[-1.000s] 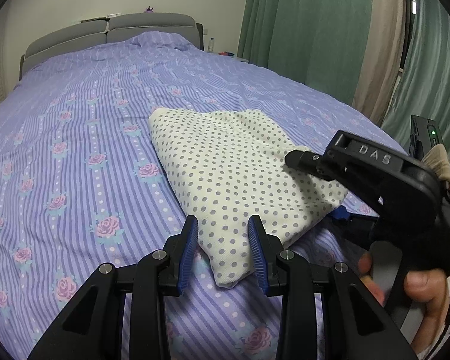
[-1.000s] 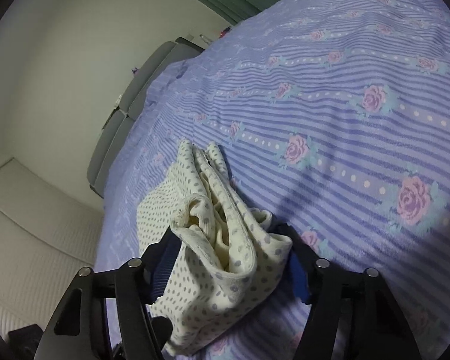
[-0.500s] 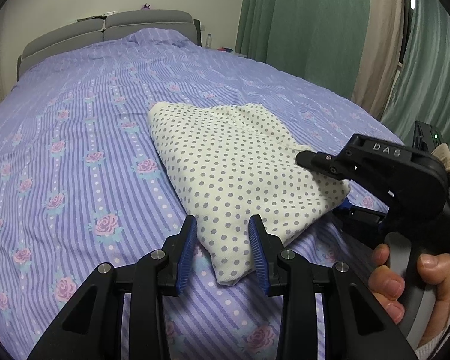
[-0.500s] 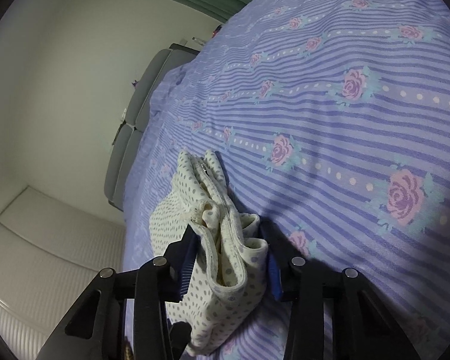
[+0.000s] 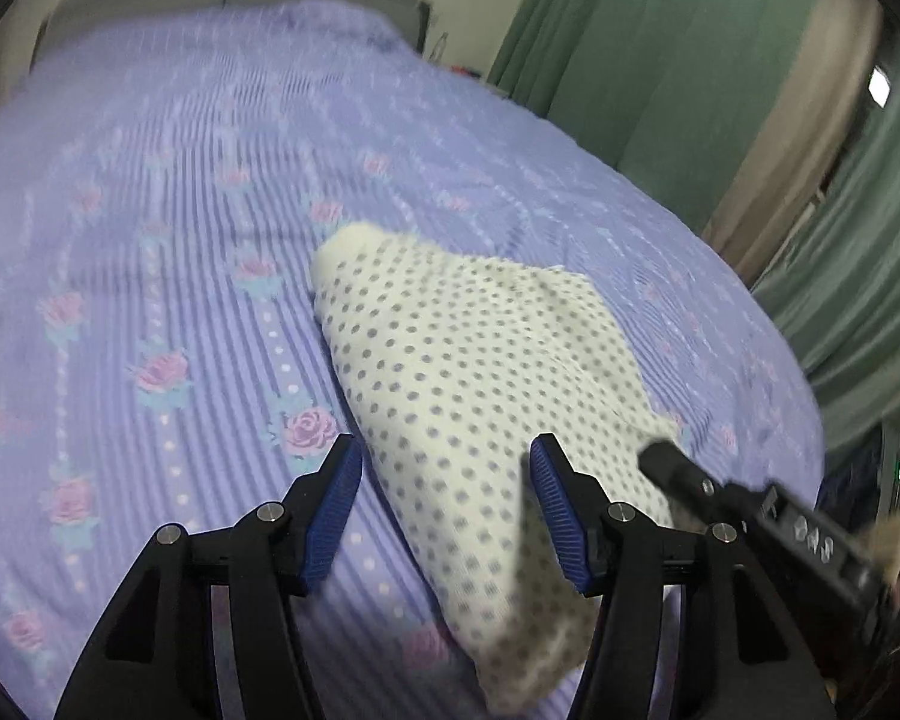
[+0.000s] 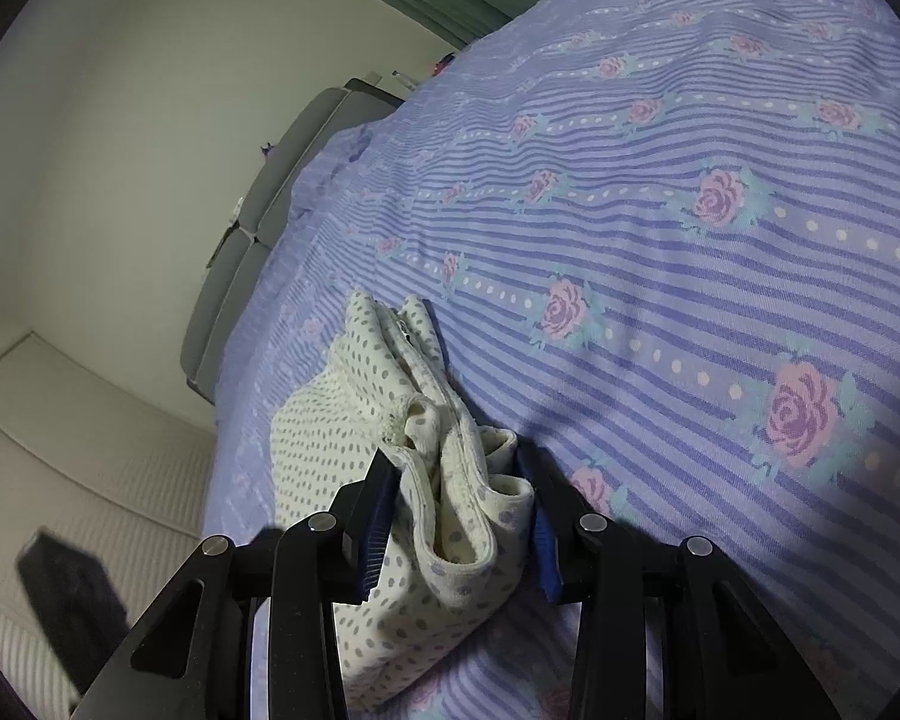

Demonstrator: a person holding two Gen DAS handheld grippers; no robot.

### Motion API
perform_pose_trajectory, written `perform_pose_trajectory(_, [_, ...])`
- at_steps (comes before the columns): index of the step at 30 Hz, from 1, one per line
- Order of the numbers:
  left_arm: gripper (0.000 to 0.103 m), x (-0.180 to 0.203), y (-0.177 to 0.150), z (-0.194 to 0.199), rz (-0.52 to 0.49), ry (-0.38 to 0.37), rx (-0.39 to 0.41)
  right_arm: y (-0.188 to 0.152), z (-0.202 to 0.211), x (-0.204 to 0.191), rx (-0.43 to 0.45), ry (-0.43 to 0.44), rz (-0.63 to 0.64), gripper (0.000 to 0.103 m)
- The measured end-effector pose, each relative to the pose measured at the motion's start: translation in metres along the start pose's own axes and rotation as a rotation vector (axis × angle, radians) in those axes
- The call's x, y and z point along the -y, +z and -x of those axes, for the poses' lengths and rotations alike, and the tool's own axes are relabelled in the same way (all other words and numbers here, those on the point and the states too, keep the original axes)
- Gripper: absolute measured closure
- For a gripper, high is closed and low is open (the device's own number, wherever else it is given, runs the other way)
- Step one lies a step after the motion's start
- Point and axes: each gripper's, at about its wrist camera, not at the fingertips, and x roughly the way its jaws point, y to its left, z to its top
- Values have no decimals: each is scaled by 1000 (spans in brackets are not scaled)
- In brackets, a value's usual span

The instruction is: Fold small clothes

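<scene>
On the purple rose-striped bed [image 5: 150, 228]: polka-dot garment [image 5: 468, 360] folded to a wedge, near corner between the spread, released pads of the left gripper [image 5: 444, 510]. Right gripper [image 6: 456, 516] clenched on the bunched layered edge [image 6: 450, 480] of that garment. Risk, as a judgement: thick uneven layers slipping from the pinch, or a one-sided pull dragging the fold apart. No containers visible
</scene>
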Motion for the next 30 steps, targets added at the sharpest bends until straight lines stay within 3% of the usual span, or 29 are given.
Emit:
perform_pose_trajectory(5, [46, -17, 4, -16, 107, -97, -34, 0, -1, -1, 1, -5, 10, 63])
perform_pose_trajectory(10, [47, -19, 12, -32, 141, -129, -42, -1, -3, -3, 7, -13, 20, 63])
perform_pose_trajectory(14, [61, -18, 15, -34, 147, -126, -47, -1, -2, -4, 8, -16, 22, 63])
perform_pose_trajectory(20, [75, 3, 13, -11, 19, -67, 9, -3, 5, -11, 11, -20, 46, 70])
perform_pose_trajectory(30, [77, 34, 11, 57, -128, 20, 112, -10, 38, -40, 9, 31, 109, 73])
